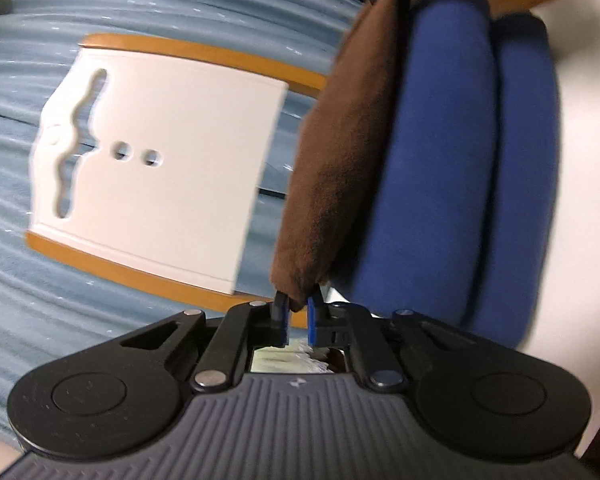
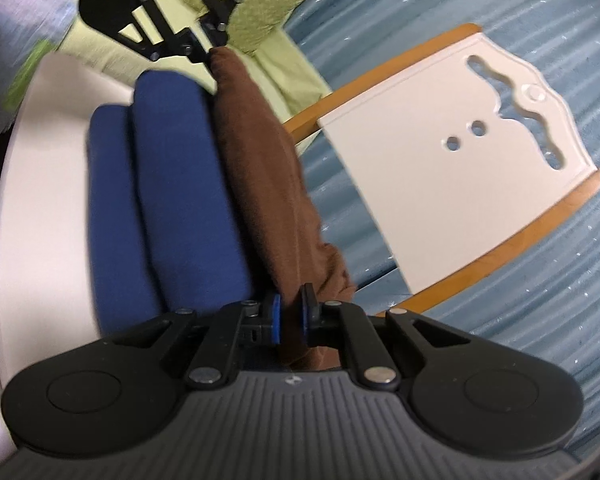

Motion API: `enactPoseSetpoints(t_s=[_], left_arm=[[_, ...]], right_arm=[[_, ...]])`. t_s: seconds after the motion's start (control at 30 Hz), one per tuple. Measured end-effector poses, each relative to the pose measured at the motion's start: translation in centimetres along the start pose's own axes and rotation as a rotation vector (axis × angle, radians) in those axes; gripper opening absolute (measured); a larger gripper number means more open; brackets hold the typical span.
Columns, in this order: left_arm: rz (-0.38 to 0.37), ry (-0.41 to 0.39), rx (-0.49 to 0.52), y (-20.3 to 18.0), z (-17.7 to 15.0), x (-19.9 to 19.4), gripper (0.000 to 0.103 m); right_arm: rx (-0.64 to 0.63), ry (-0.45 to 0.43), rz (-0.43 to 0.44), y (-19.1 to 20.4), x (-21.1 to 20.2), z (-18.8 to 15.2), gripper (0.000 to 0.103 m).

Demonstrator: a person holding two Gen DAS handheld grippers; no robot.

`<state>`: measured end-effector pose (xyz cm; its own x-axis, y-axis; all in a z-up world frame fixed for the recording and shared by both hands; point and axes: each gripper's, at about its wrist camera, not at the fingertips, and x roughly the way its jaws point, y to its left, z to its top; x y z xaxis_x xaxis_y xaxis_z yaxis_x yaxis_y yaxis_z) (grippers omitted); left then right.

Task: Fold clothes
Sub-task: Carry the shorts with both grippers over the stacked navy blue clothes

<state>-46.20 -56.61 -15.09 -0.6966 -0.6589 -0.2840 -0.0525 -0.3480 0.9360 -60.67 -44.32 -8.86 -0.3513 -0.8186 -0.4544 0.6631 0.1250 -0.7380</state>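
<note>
The left tongs (image 1: 297,316) are closed down on one end of the brown cloth (image 1: 340,168), its blue pads pinching a small tuck of the fabric. From there the cloth stretches away as a long, narrow, folded band toward the right tongs, only partly seen at the top edge of the left wrist view. In the right wrist view the right tongs (image 2: 289,316) are likewise clamped on the brown cloth (image 2: 259,168), with the fabric bunched between the blue pads and a little hanging below them; the far end of the band runs up to the left tongs (image 2: 203,50). So the cloth is held taut between the two tongs, off the surface.

Just beside the brown band, touching it along its length, lie two rolled or folded blue cloths (image 1: 472,168) side by side on a white surface (image 1: 580,140) (whether it is a bench or a tray cannot be told). On the other side sits a white board with cut-out handle holes (image 1: 159,168) on an orange-edged base, resting on a ribbed light-blue covering (image 1: 39,312). Light green fabric (image 2: 267,12) lies behind the left tongs, and a pale sleeve (image 2: 15,28) shows at the upper left of the right wrist view
</note>
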Motion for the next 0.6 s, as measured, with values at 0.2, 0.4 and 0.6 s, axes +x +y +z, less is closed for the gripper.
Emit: enactPoseSetpoints(t_s=[0.2,0.4,0.6], left_arm=[[0.000,0.036,0.049,-1.0,-0.2,0.5,0.040],[-0.001,-0.043,0.110,-0.3,0.4,-0.2,0.048],[-0.050,-0.043,0.044,1.0,0.7,-0.3,0.020]], right_arm=[[-0.001,0.005,0.006,0.0,0.5,0.0,0.006],[-0.009,0.014,0.017,0.2,1.0,0.0,0.007],[-0.013,0.019,0.023,0.1,1.2,0.2,0.007]])
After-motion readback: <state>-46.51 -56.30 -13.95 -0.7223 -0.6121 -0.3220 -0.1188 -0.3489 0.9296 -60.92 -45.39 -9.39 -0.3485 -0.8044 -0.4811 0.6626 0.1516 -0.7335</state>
